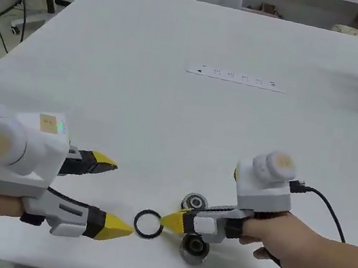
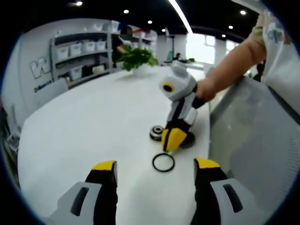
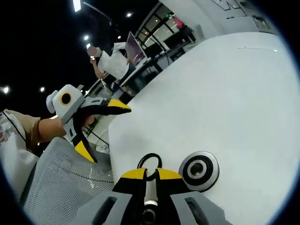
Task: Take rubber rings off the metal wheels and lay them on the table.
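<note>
Step in hand, by judgement: a freed ring is being set down.

- Ring point(image 1: 135, 222) lies flat on the table point(image 1: 172, 92), lower centre of the head view, just left of 2 wheels.
- Right gripper point(image 1: 171, 221) is seen lower right, jaws closed together, tips at the ring's right edge. In the right gripper view the ring's near edge is hidden behind the tips, so it cannot be told whether the ring is pinched or only touched.
- Left gripper point(image 1: 110, 193) is seen lower left, jaws spread wide, nothing held. In the left gripper view the ring sits ahead of the gap between the jaws, apart from both tips.
- Upper wheel point(image 1: 194, 202) sits just above the right jaws, and lower wheel point(image 1: 194, 248) just below them, partly covered. It cannot be told whether either one carries a ring, as both are too small in frame.

How the release is best done:
1. The right jaws should be opened only slightly, with the ring flat on the table first.
2. The tips should be drawn straight back toward the lower right, not lifted through the loop, so the ring is not dragged or flipped.
3. The 2 wheels should not be nudged on the way out. They are round and likely to roll.
4. The left gripper is best kept clear of the ring and ready to steady the next wheel.
</note>
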`<state>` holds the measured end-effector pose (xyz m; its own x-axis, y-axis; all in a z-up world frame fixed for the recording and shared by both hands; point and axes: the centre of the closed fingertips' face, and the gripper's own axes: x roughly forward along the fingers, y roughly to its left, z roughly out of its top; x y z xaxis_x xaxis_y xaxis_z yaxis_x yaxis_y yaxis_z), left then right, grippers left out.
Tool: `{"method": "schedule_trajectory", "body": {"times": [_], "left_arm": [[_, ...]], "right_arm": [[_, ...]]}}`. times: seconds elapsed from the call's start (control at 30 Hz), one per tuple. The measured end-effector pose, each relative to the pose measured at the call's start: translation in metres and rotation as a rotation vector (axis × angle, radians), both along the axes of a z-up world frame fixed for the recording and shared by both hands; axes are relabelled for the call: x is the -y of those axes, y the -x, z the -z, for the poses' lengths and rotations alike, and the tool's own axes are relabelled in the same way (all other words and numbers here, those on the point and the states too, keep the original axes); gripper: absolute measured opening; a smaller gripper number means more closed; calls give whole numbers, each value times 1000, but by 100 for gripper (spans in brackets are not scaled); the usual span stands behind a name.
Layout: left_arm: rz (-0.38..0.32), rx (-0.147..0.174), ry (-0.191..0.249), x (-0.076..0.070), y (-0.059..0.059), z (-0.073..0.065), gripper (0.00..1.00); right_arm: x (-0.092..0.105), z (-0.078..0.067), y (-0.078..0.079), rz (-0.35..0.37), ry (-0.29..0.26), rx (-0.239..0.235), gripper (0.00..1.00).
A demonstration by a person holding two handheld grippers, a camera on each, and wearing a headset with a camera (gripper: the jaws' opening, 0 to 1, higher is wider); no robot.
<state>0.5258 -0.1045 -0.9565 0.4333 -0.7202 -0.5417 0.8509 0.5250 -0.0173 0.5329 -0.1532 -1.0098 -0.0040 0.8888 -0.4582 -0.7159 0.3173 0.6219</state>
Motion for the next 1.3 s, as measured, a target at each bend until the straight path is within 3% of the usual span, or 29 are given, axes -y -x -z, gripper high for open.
{"method": "schedule_trajectory", "body": {"times": [0.33, 0.63, 1.03, 1.3], "left_arm": [[11, -2, -1, 6, -3, -1, 66], [27, 6, 3, 15, -12, -6, 65], [44, 7, 12, 29, -29, -8, 63], [63, -2, 8, 41, -38, -5, 62]], "right_arm": [[5, -16, -7, 27, -38, 16, 10], [14, -38, -22, 76, -99, 64, 14], [45, -42, -42, 136, -87, 175, 23], [59, -39, -45, 123, -43, 256, 27]]}}
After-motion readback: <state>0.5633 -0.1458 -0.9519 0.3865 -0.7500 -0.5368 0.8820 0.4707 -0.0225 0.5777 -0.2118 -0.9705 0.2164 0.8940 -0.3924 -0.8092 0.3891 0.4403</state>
